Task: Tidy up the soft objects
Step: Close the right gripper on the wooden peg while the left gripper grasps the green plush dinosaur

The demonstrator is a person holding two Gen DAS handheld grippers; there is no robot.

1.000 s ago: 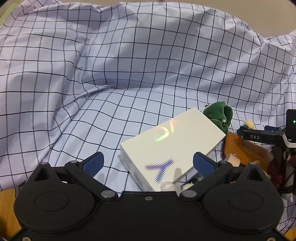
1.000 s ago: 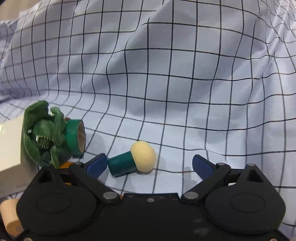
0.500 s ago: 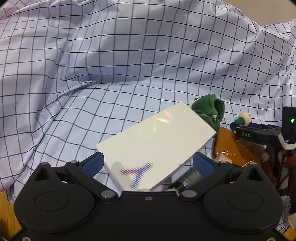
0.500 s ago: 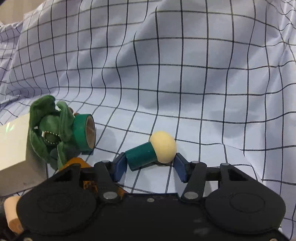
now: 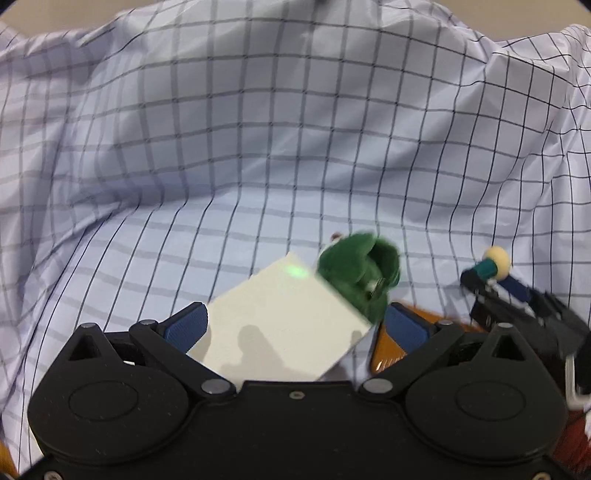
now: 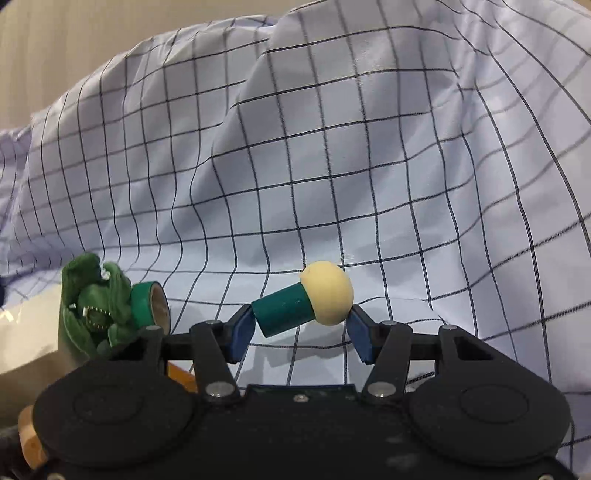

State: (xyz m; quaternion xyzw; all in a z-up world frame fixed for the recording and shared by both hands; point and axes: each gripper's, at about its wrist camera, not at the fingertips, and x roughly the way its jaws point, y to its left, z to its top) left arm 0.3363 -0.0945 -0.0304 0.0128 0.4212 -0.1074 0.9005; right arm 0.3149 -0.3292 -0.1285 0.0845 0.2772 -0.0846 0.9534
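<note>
Backdrop: rumpled pale lilac cloth with dark grid lines [image 6: 332, 166].
Plain beige wall [image 6: 92, 33] at 11 o'clock.

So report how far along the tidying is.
Nothing looks sorted yet. In hand: the right gripper has just closed on the mushroom toy, now lifted off the checked cloth. The left gripper stands open around the white box. Left: the green plush and green tape roll lie loose.

Checked cloth [image 5: 258, 155] bears white box [image 5: 280, 325], green plush [image 5: 358, 269].
</note>
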